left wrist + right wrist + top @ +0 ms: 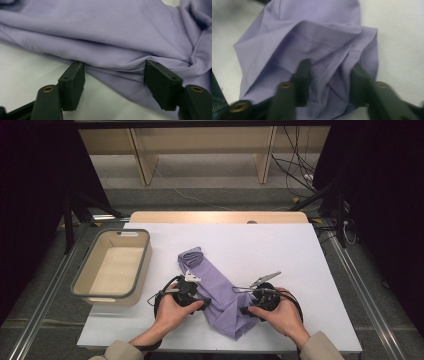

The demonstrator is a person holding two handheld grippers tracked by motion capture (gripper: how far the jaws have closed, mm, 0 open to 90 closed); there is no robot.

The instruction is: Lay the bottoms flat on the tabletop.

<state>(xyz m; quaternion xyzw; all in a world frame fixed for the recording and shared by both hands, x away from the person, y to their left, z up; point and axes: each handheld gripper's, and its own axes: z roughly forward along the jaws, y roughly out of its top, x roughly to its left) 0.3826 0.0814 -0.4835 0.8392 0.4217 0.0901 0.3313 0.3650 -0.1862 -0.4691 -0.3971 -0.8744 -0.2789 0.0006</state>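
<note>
A lilac cloth (215, 285) lies crumpled in a long diagonal strip on the white table (285, 250), from the middle toward the front edge. My left gripper (202, 303) sits at the cloth's left side. In the left gripper view its jaws (115, 66) stand wide apart, their tips at a folded edge of the cloth (112, 32) and nothing pinched. My right gripper (245, 310) is at the cloth's lower right end. In the right gripper view its jaws (329, 65) straddle a stitched hem fold of the cloth (312, 32), with a gap left between the pads.
A beige basket with a grey rim (144, 262) stands empty at the table's left side. Bare white tabletop lies to the right of and behind the cloth. Beyond the table's far edge are wooden frame legs and cables on the floor.
</note>
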